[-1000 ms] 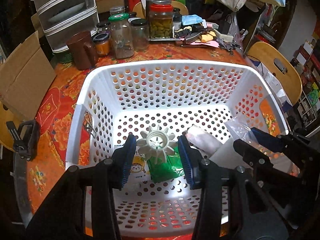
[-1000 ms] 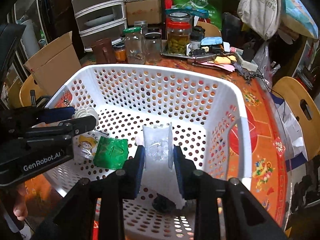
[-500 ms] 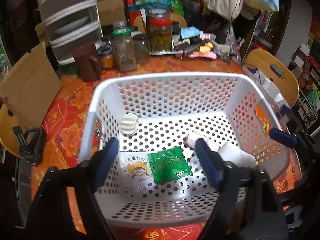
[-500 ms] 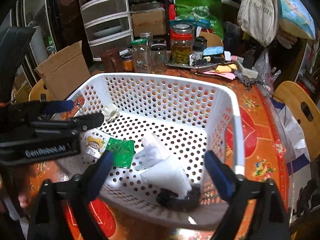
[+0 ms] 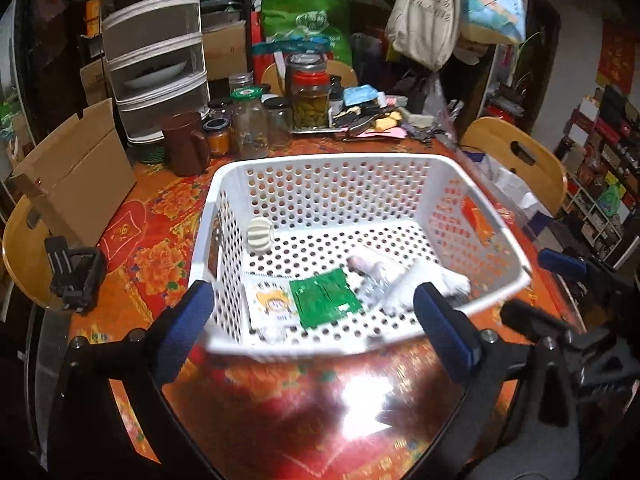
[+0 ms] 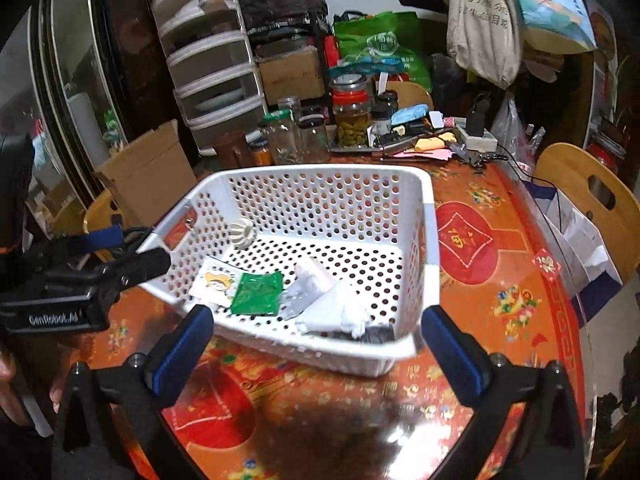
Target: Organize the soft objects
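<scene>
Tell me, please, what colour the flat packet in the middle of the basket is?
Green. The packet lies flat in the white basket; the left wrist view shows it best.

Red floral table [image 5: 168,224], white basket [image 5: 320,162], jars [image 5: 250,124], brown mug [image 5: 186,142], perhaps a tray [image 5: 316,131]

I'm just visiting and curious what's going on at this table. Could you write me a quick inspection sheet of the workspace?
Surface: red-orange flowered table, glossy.
Job's things: white basket holds a ribbed white toy, cartoon packet, green packet, clear-and-white bag.
Clutter: glass jars, brown mug, cardboard box.
Grippers: left gripper and right gripper open, empty, jaws just opened.
Cables: thin black cable at the table's far edge.
Surroundings: drawer unit, wooden chair, hanging bags.
</scene>
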Motion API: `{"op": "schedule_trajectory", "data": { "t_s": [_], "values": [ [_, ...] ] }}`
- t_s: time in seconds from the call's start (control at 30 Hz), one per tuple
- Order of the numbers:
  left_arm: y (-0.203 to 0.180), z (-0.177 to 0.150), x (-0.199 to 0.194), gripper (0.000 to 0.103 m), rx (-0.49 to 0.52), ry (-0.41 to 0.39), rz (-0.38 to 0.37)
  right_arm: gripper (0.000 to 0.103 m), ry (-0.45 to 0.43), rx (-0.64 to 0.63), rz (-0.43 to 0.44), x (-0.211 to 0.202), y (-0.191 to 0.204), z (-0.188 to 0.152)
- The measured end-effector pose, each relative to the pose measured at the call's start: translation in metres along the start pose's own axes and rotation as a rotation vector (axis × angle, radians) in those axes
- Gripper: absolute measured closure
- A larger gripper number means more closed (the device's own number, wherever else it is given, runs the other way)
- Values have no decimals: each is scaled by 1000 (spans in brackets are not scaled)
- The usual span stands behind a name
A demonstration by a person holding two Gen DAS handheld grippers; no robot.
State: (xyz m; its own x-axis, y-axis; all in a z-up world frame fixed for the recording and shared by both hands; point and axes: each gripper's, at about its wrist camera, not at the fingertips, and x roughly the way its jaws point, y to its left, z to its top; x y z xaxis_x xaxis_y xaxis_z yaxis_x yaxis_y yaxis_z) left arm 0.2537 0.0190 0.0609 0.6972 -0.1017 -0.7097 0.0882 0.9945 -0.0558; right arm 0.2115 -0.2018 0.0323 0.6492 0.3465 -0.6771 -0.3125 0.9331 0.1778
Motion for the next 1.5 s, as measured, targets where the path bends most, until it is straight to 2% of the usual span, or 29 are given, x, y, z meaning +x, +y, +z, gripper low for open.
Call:
{"op": "schedule_trajectory", "data": {
  "t_s": [0.2, 0.27, 0.4, 0.5, 0.6, 0.77, 0.9, 1.27, 1.5],
  "values": [
    [3, -36, -66, 0, -2, -110, 14, 0, -47, 38, -8, -42, -5, -30],
    [6, -49, -88, 0, -13, -152, 37, 0, -57, 44, -43, -59, -3, -46],
    [7, -80, -128, 0, -14, -213, 94, 0, -96, 35, -37, -86, 7, -72],
    [5, -99, -146, 0, -12, -219, 119, 0, -120, 21, -34, -105, 17, -89],
    [-1, -115, -159, 0, 4, -222, 105, 0, -135, 12, -21, -118, 25, -99],
    [-11, -128, -166, 0, 8, -193, 66, 0, -178, 9, -32, -136, 35, -105],
    [-12, -131, -164, 0, -2, -182, 64, 0, -183, -11, -42, -143, 43, -107],
    [-7, -119, -140, 0, -10, -157, 93, 0, -123, 10, -41, -112, 35, -98],
    [-8, -117, -126, 0, -1, -145, 96, 0, -116, 28, -35, -105, 31, -98]
  ]
}}
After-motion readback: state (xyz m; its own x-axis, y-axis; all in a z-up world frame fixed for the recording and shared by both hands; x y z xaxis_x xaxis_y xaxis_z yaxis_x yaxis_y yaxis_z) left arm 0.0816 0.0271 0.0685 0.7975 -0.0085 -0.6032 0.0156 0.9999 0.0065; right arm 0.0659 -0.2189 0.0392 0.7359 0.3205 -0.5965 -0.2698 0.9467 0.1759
